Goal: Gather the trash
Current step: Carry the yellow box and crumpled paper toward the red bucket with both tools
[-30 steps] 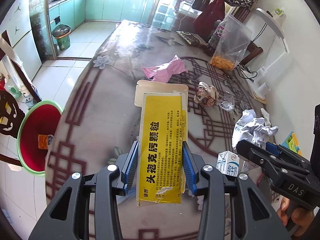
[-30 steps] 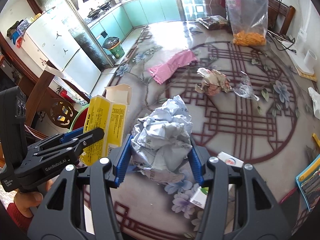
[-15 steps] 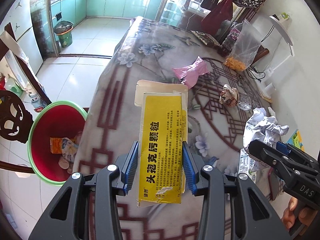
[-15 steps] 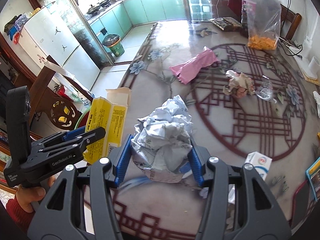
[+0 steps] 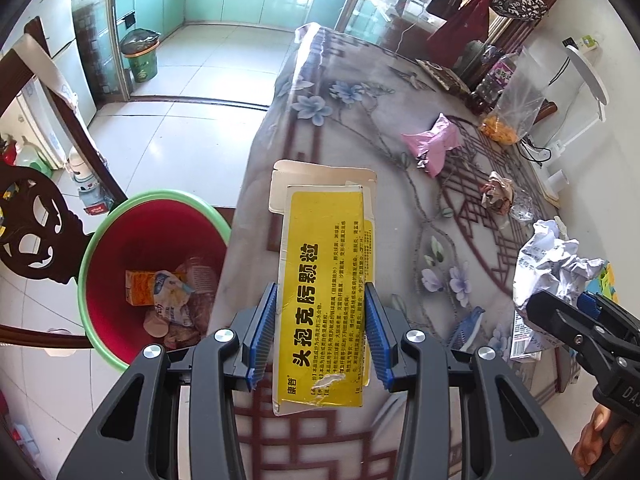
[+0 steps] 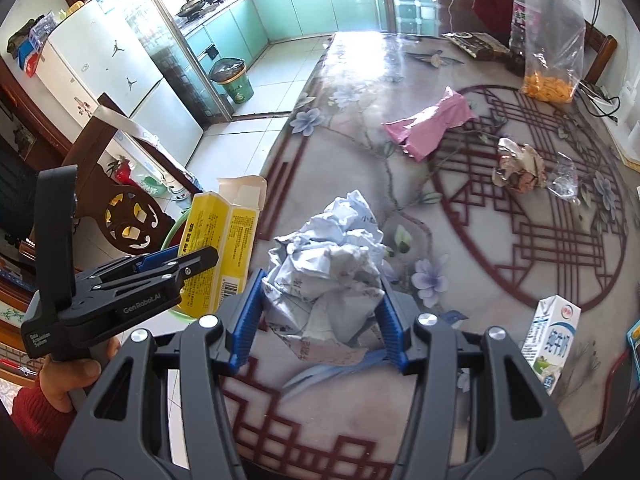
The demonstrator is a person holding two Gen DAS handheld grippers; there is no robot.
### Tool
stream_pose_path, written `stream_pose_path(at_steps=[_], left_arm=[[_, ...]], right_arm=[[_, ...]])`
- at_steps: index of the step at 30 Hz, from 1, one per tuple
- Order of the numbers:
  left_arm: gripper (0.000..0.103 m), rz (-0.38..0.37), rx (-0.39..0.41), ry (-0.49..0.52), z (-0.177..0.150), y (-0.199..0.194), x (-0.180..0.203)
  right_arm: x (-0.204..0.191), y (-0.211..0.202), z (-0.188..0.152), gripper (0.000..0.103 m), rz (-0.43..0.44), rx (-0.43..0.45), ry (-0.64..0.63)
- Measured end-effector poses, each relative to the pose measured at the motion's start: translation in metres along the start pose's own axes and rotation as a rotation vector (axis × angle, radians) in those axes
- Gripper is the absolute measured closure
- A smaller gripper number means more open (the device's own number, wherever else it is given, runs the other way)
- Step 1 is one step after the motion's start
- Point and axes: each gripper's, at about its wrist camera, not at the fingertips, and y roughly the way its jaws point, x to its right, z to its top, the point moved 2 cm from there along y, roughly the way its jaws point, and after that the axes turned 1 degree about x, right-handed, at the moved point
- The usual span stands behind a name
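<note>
Yellow carton (image 5: 326, 296) clamped in my left gripper (image 5: 320, 332), crumpled paper (image 6: 326, 276) in my right gripper (image 6: 320, 320), I carry both past the table's left edge (image 5: 240, 240) toward the red bin (image 5: 152, 264), where I judge each must be released.

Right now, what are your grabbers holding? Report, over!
Left gripper shut on yellow box. Right gripper shut on paper wad. Bin beside table, nothing blocking.

bin (image 5: 120, 236) left of table (image 5: 340, 92)

white tiled floor (image 5: 180, 120), teal kitchen cabinets (image 6: 320, 4) (sunlit), white fridge (image 6: 108, 68), carved dark chair (image 5: 28, 220).
</note>
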Motion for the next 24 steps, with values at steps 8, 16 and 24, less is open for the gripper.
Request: stream_pose_path(at_steps=[8,16,24], left_arm=[[0.064,0.011,0.004,-0.036,-0.001,-0.002,-0.027],[0.064,0.044,-0.001,-0.083,-0.003,0.000,-0.055],[0.064,0.070,-0.020,-0.109,-0.005,0.006,-0.074]], right_arm=[[-0.020,0.006,0.004,0.051,0.005,-0.005,-0.026],[-0.041,0.012,0.008,0.051,0.020,-0.010,-0.068],[-0.051,0.019,0.010,0.051,0.026,-0.020,-0.077]])
